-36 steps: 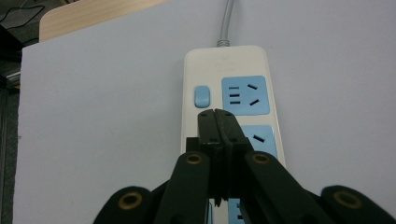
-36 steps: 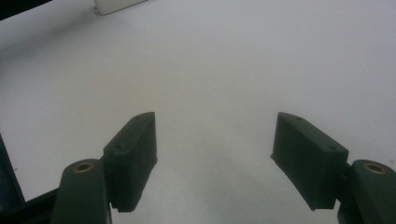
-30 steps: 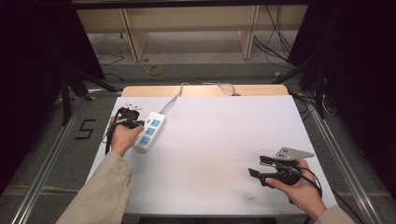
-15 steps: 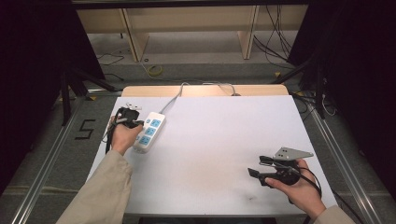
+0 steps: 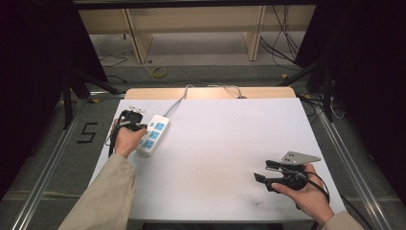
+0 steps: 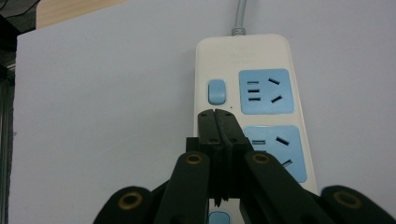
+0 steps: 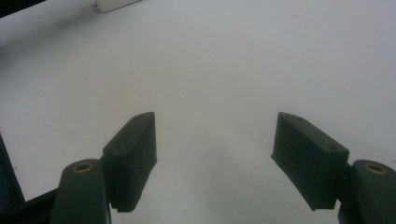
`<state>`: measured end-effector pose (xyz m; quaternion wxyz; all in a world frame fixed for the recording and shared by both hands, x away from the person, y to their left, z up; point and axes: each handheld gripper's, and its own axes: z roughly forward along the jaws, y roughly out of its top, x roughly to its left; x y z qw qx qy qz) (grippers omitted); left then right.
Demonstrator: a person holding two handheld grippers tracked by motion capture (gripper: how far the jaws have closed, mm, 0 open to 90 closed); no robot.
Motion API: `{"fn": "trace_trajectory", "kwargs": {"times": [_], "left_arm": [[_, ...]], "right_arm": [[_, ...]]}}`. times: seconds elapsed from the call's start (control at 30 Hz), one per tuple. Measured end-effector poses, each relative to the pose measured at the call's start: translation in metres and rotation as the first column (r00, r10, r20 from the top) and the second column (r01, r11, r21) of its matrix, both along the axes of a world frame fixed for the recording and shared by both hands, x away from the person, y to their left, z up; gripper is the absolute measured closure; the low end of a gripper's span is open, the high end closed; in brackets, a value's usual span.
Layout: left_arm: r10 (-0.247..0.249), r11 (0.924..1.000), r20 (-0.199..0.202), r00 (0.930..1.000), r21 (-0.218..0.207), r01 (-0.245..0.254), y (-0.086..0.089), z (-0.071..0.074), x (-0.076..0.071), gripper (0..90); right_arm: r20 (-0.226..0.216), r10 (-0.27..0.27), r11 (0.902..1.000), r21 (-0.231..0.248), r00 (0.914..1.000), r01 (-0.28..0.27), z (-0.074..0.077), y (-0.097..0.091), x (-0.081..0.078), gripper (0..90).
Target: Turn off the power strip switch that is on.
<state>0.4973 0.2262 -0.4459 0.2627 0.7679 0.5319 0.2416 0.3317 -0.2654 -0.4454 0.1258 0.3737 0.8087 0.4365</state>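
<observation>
Fingers (image 6: 223, 126) of left gripper (image 6: 215, 114) pressed together over power strip (image 6: 261, 93); right gripper (image 7: 215, 140) spread above bare table (image 5: 215, 143).

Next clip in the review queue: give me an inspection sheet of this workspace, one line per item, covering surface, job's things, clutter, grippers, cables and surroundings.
Surface: white table top, faint dark smudges near the front, bare wooden strip at the far edge.
Job's things: white power strip with blue sockets, lying flat near the left edge; no plug seen in the sockets that show.
Clutter: nothing seen.
Grippers: left gripper shut, tips over the strip beside its blue switch; whether they touch it is unclear. Right gripper open, empty, over bare table at the front right.
Cables: strip's grey cord runs off the far edge.
Surroundings: wooden shelving, loose floor cables, a floor marking "5".
</observation>
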Motion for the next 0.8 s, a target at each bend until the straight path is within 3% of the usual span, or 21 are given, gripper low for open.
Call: {"fn": "trace_trajectory", "kwargs": {"times": [0.8], "left_arm": [[-0.016,0.9994,-0.034,0.9993,0.031,0.017,-0.0036,-0.0093,0.0042,89.8]], "right_arm": [[0.001,0.001,1.0,-0.004,1.0,-0.001,-0.0003,0.0001,0.0004,30.7]]}}
